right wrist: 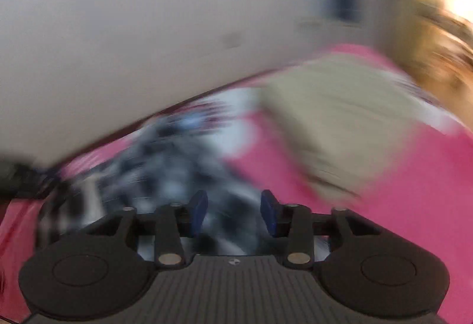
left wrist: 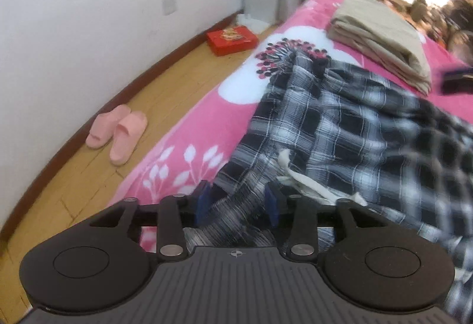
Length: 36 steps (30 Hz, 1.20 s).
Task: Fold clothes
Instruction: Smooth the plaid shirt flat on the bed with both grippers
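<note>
A black-and-white plaid garment lies rumpled across the pink bed, its white drawstring showing. My left gripper hovers low over its near edge. A bunched fold runs between the blue pads, which stand apart from it, so the gripper is open. The right wrist view is heavily motion-blurred. There my right gripper is open over the plaid garment with nothing clamped between its fingers. A folded beige garment rests farther up the bed and also shows in the right wrist view.
Left of the bed is a wooden floor with pink slippers, a red box and a white wall. A dark blurred shape hangs at the right edge over the bed. Cluttered furniture and a bright window stand beyond.
</note>
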Each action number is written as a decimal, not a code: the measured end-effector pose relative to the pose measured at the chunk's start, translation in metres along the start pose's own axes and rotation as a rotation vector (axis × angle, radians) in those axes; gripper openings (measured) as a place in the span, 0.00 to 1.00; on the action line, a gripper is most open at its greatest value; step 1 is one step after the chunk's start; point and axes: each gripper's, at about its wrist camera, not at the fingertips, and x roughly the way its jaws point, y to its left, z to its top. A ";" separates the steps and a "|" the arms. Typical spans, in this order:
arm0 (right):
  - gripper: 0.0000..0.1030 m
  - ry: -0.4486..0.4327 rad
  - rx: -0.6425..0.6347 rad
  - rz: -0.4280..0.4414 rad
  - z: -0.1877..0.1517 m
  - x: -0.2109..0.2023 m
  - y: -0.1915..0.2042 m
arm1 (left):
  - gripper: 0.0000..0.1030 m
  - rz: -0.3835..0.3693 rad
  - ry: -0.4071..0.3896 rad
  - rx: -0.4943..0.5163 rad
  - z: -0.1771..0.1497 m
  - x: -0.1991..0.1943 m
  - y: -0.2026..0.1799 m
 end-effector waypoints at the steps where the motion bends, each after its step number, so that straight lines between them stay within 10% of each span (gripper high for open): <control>1: 0.54 0.011 -0.077 0.005 0.013 0.021 0.013 | 0.45 -0.016 0.015 0.023 0.002 0.005 0.001; 11: 0.58 0.184 -0.224 0.046 0.082 0.154 0.040 | 0.21 -0.118 0.048 0.153 -0.005 0.022 -0.001; 15: 0.17 0.165 -0.130 0.123 0.084 0.149 0.033 | 0.05 -0.124 -0.018 0.134 -0.008 0.010 0.002; 17: 0.16 0.093 -0.129 0.114 0.084 0.129 0.034 | 0.04 -0.126 -0.062 0.079 -0.007 0.000 0.007; 24: 0.17 -0.002 -0.079 0.083 0.089 0.138 0.041 | 0.04 -0.067 -0.055 0.023 -0.004 0.012 0.021; 28: 0.48 0.035 -0.039 0.003 0.076 0.175 0.039 | 0.18 -0.018 -0.014 0.029 -0.005 0.034 0.022; 36: 0.52 -0.238 0.382 -0.117 0.052 0.015 -0.075 | 0.36 0.006 -0.053 -0.059 0.001 0.007 0.038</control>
